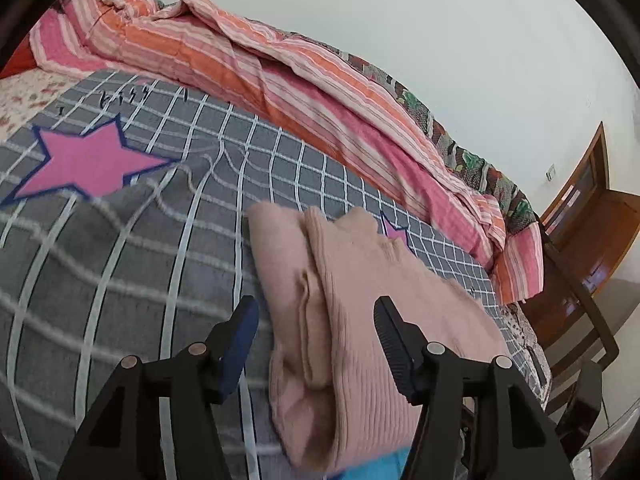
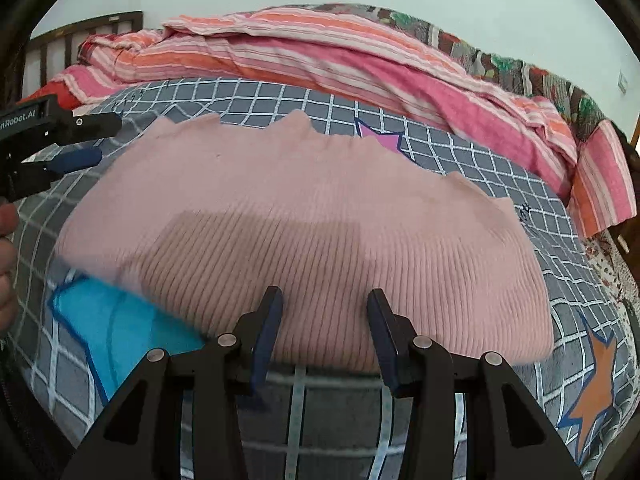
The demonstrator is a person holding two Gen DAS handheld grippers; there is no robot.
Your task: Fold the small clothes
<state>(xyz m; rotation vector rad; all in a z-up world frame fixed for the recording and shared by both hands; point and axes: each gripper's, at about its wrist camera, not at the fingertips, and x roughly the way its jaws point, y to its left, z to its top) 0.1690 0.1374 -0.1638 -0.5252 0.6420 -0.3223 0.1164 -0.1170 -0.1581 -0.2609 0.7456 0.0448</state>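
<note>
Both black two-finger grippers, left gripper (image 1: pixel 316 312) and right gripper (image 2: pixel 325 304), hover with jaws wide, gripping nothing. Beneath them a folded pink ribbed knit garment (image 2: pixel 304 224) lies on a grey white-checked bedsheet (image 1: pixel 120 264).

Both grippers hover with jaws spread and nothing between them — the left gripper (image 1: pixel 316 312) tilted, the right gripper (image 2: pixel 324 304) level, the left reaching in from its side.
</note>
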